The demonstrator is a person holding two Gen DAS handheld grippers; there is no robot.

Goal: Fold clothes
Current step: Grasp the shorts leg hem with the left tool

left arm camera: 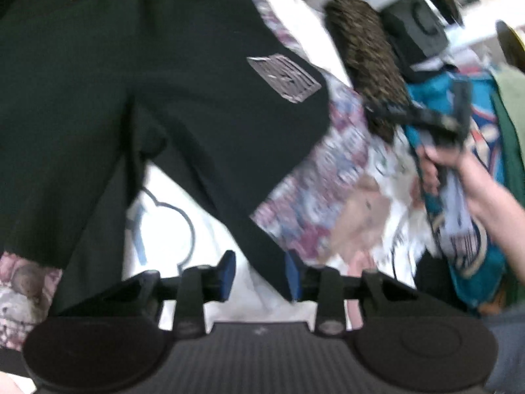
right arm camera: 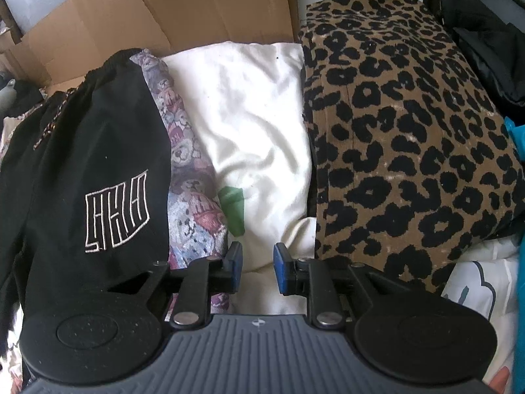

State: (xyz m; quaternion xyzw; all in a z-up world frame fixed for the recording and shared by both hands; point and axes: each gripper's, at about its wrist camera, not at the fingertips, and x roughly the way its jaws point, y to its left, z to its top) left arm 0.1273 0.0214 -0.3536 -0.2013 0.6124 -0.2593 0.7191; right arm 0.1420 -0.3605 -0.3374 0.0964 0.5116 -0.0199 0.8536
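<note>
A black garment with a drawstring waist and a white outlined logo lies spread over a printed bedcover. Its lower hem runs down between the fingers of my left gripper and rests by the right blue pad. The jaws stand apart, and white cloth shows in the gap. In the right wrist view the same black garment lies at the left, logo facing up. My right gripper is open over a white cloth, holding nothing. It stands just right of the garment's edge.
A folded leopard-print garment lies to the right of the white cloth. A teddy-bear print blanket lies under the black garment. A cardboard box stands behind. A teal jersey is heaped at the right, near a person's hand.
</note>
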